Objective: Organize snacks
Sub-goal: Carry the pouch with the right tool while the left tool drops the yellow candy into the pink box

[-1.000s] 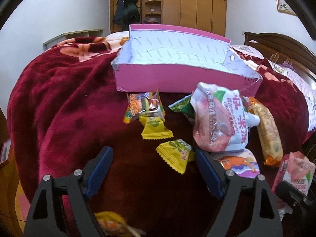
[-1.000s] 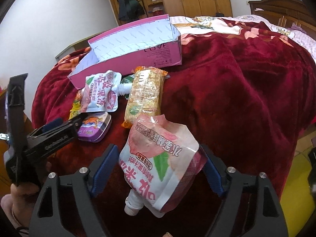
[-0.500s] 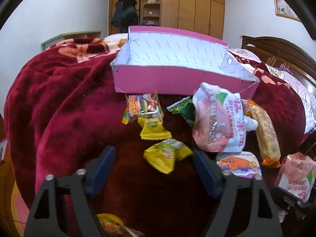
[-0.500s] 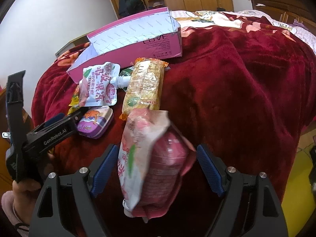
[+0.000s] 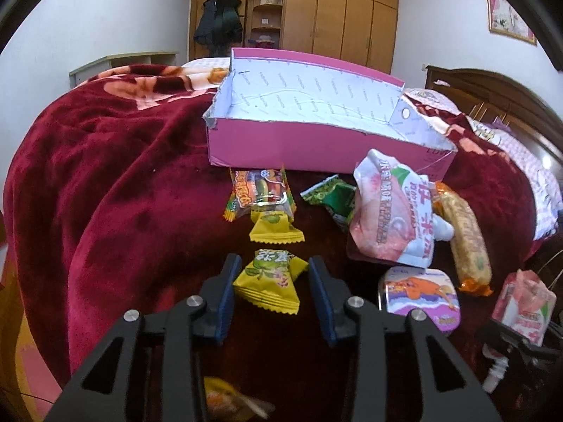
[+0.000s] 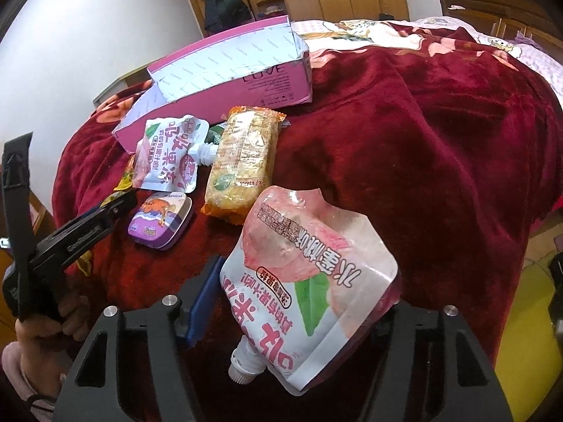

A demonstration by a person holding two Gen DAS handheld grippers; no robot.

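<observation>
Red blanket (image 5: 105, 183) | left gripper (image 5: 271, 285) closing around yellow candy (image 5: 271, 281), contact unclear | right gripper (image 6: 299, 302) pinching pink pouch (image 6: 309, 281)

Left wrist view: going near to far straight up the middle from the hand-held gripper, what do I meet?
Left hand-held gripper → yellow candy between its fingers → second yellow candy → orange gummy pack → pink box.

Two pink jelly pouches (image 6: 309, 281) (image 5: 390, 218), two yellow candy packets (image 5: 271, 281) (image 5: 276, 227), one gummy packet (image 5: 260, 191), one green packet (image 5: 332, 198) (partly hidden), one cracker pack (image 5: 464, 239), one purple tin (image 5: 418, 290), one pink box (image 5: 316, 147).
</observation>
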